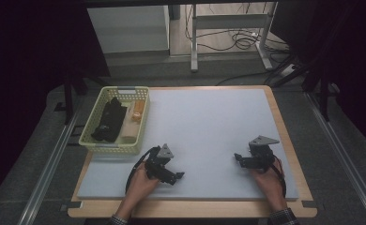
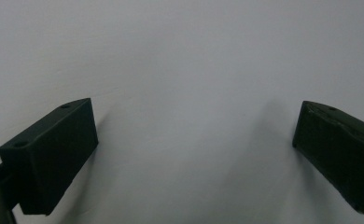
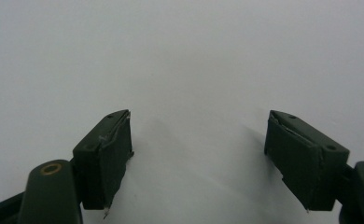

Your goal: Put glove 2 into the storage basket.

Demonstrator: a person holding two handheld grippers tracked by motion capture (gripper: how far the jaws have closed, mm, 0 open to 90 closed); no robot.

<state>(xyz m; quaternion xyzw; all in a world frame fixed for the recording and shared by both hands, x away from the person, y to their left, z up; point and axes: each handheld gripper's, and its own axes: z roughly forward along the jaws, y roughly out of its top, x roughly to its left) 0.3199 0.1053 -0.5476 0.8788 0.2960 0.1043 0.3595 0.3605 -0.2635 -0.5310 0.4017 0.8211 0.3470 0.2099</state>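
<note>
Basket [image 1: 88, 138] sits up and to the left of my left gripper [image 1: 168, 174], at the table's far-left corner, so that's the arm closer to it; my right gripper [image 1: 247, 159] is well apart from it, over on the other side of the mat. The basket's long axis runs away from me, front to back, and so do the things inside: a black bundle [image 1: 109, 122] along the left side, and a pale tan block [image 1: 131, 132] with a small orange item [image 1: 137, 112] beyond it on the right. Can't tell exactly what those are from up here.

Both tools are spread wide with nothing in them. In the left gripper view there's just bare grey mat [image 2: 189, 70] between the jaws, same story in the right gripper view. Both rest low on the mat near my edge.

My guess is the next reach goes forward and left with the left hand, coming in along the basket's length. Surface is a flat grey foam mat on a wooden tabletop [image 1: 289, 136]. Room's dim, with desk legs [image 1: 194, 44] and cables [image 1: 240, 40] on the floor behind.
</note>
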